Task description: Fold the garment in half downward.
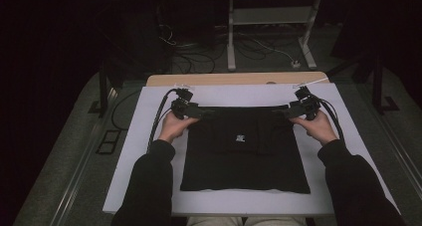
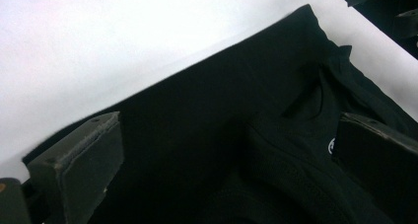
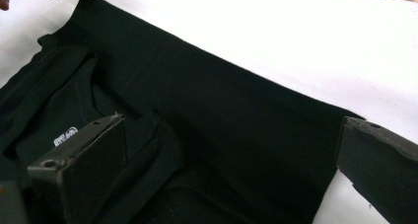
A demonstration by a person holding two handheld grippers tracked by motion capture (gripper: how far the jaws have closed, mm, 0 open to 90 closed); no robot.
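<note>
Folded black garment [image 1: 244, 151]: both hands level at its far corners.

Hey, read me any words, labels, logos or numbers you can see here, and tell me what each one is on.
Nothing can be read here.
Small white mark on the black garment, near its middle: too small and blurred to read.
The same white mark, right gripper view: a slanted print, letters not legible.
In the left gripper view it is half hidden behind a jaw.

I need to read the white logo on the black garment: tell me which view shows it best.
The right gripper view: the white logo lies close and large on the black garment. In the left gripper view a jaw partly hides it; the high view shows it whole but tiny.
</note>
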